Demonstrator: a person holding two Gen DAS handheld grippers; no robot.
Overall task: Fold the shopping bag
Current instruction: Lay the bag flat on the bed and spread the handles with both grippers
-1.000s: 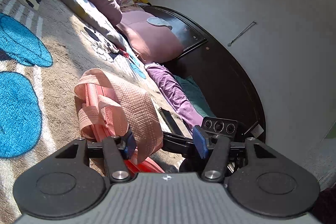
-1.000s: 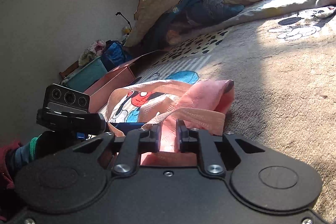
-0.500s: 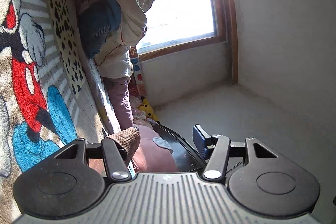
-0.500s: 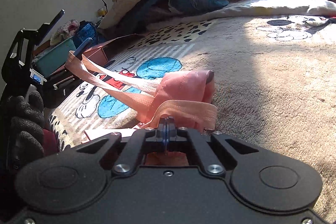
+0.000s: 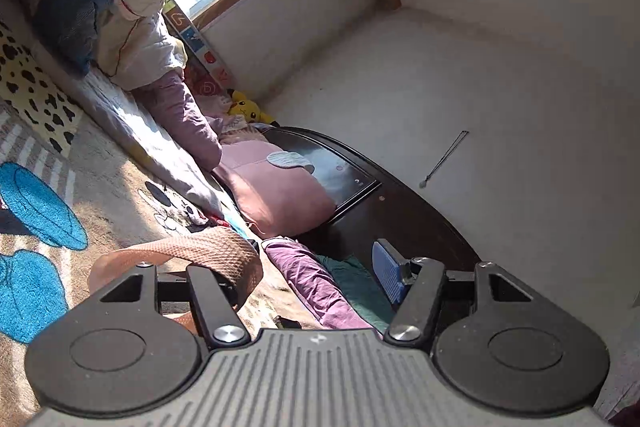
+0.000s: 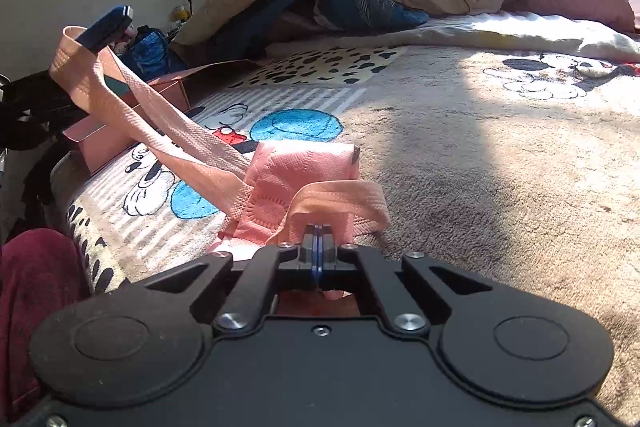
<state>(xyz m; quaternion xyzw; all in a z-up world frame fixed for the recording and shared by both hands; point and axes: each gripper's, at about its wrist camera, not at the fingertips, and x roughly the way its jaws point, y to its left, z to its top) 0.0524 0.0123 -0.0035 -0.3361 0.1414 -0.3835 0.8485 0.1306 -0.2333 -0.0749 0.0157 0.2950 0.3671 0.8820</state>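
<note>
Right gripper (image 6: pixel 318 247) fingers pinch the pink shopping bag (image 6: pixel 296 187) on the blanket (image 6: pixel 480 167).

L black two-finger gripper (image 5: pixel 310 277): jaws wide apart, blue-padded right finger (image 5: pixel 387 277) bare, left finger hooked through a peach woven bag strap (image 5: pixel 208 251), held raised. R black two-finger gripper (image 6: pixel 318 253): jaws pressed together, blue pads meeting, pinching a fold of the pink embossed non-woven shopping bag (image 6: pixel 296 187), low over the bed. In R view the L gripper's fingertip (image 6: pixel 106 27) shows upper left w/ strap looped over it.
</note>
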